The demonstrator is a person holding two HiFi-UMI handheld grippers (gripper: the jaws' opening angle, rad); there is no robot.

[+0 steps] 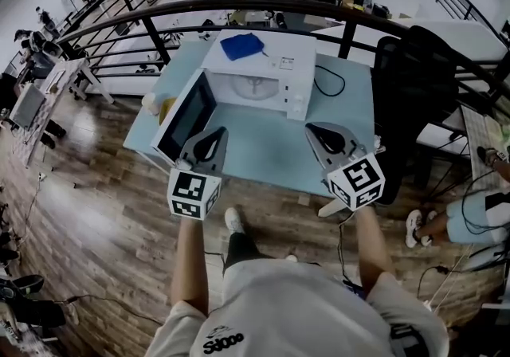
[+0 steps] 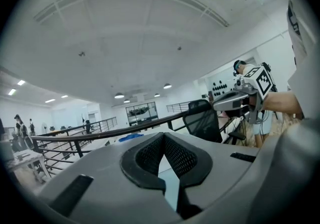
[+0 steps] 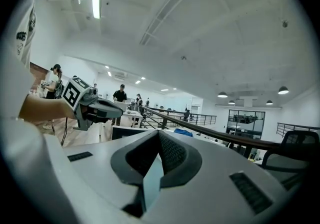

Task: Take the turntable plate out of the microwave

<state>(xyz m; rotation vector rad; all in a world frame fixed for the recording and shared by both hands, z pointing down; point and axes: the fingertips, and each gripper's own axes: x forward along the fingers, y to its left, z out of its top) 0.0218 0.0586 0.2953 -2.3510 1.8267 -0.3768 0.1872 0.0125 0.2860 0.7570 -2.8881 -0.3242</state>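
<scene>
Head view: a white microwave (image 1: pixel 296 67) stands on a light blue desk (image 1: pixel 263 150), its door (image 1: pixel 186 115) swung wide open to the left. The turntable plate (image 1: pixel 256 87) lies inside the oven, pale and round on the cavity floor. A blue cloth (image 1: pixel 242 45) rests on top of the microwave. The left gripper (image 1: pixel 217 134) and the right gripper (image 1: pixel 315 130) are held out over the near part of the desk, both pointing toward the microwave and apart from it. The left one is just beside the open door's edge. A black chair (image 1: pixel 418 84) stands at the desk's right end, and a dark railing (image 1: pixel 239 5) curves behind.

Left gripper view: the jaws are clenched together with nothing between them. Past them show the blue cloth (image 2: pixel 131 137), the railing (image 2: pixel 100 132) and the chair (image 2: pixel 202 120). The right gripper (image 2: pixel 226 102) shows off to the right.

Right gripper view: these jaws are clenched too, with nothing held. The left gripper (image 3: pixel 116 109) shows at the left, and the blue cloth (image 3: pixel 182 132) and railing (image 3: pixel 220 134) lie beyond.
</scene>
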